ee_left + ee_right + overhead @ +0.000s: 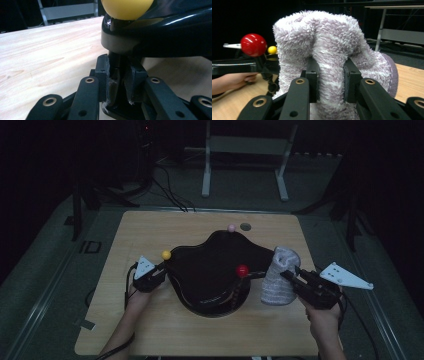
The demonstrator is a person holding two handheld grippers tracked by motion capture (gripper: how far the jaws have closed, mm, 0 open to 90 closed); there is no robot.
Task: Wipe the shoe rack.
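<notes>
We see a glossy black curved stand [210, 265] lying across the middle of the wooden desk [150, 330], with three ball-tipped pegs rising from it: a yellow ball [166, 255] at its left edge, a red ball [242, 270] toward its right, and a pale pink ball [231, 227] at its far side. Nothing rests on its dark surface

Our left tongs [159, 270] come in low from the left edge of the desk, nearly level, and their jaws are clamped narrow on the thin black peg [115, 61] just below the yellow ball [127, 8]; the left hand [136, 297] grips the tool from behind

Our right tongs [286, 274] reach in from the right edge, and in the right gripper view their jaws pinch a fold of the fluffy lilac-and-white sock [329, 57]. The sock [277, 277] stands upright on the desk just beside the right end of the stand, near the red ball [253, 45]
</notes>
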